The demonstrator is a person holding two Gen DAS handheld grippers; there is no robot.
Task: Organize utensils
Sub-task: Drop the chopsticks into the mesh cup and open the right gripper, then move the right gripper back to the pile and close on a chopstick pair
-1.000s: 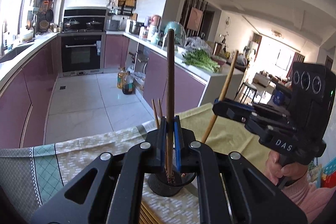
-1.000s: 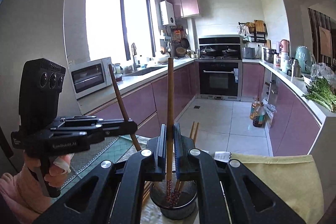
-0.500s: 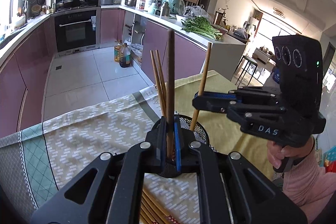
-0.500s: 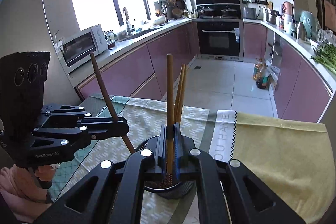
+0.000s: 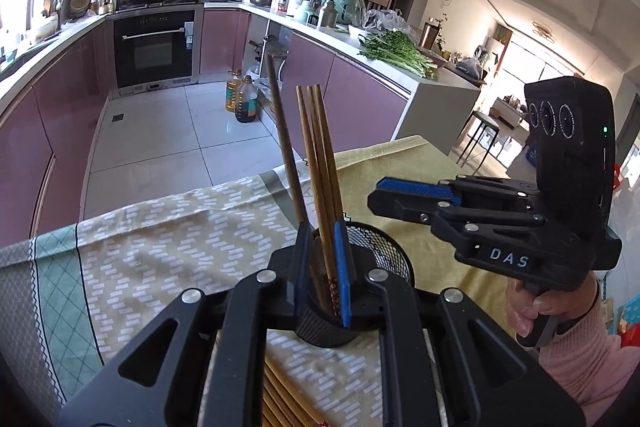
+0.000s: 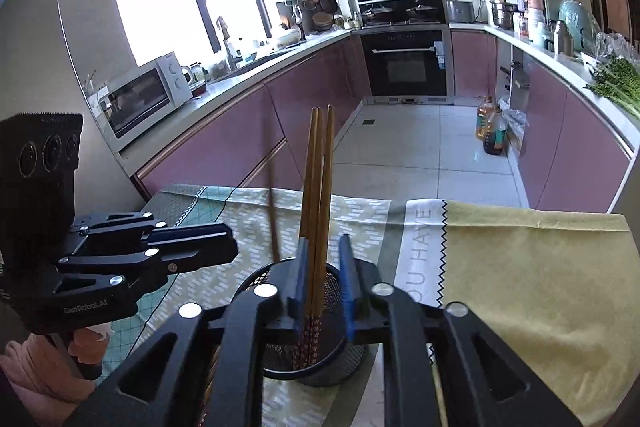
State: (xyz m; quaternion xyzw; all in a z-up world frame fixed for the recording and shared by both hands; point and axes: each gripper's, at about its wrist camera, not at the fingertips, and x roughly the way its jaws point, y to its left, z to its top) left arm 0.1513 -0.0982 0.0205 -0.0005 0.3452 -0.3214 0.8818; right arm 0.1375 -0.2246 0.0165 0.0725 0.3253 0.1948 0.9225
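Note:
A black mesh cup (image 5: 386, 247) stands on the patterned tablecloth (image 5: 160, 247). Three light wooden chopsticks (image 5: 316, 155) stand in it, and a dark chopstick (image 5: 284, 139) leans to the left. My left gripper (image 5: 322, 233) hangs over the cup; its jaws are opening, and the chopsticks stand loose between them. My right gripper (image 6: 323, 247) is over the same cup (image 6: 256, 281), jaws opening around the light chopsticks (image 6: 320, 167) without pressing them. The dark chopstick (image 6: 273, 223) is blurred. Each view shows the other gripper beside the cup: right gripper (image 5: 376, 193), left gripper (image 6: 232, 245).
Several more chopsticks (image 5: 280, 399) lie on the cloth under my left gripper. A yellow cloth (image 6: 540, 287) covers the table's right part. Beyond the table edge lie a tiled floor, purple cabinets and oil bottles (image 5: 244, 99). A pink-sleeved hand (image 5: 532, 311) holds the right gripper.
Both grippers sank toward the cup, each lowering an upright chopstick into it. Their jaws have now parted. The dark chopstick has tipped left, and the light one stands with the others.

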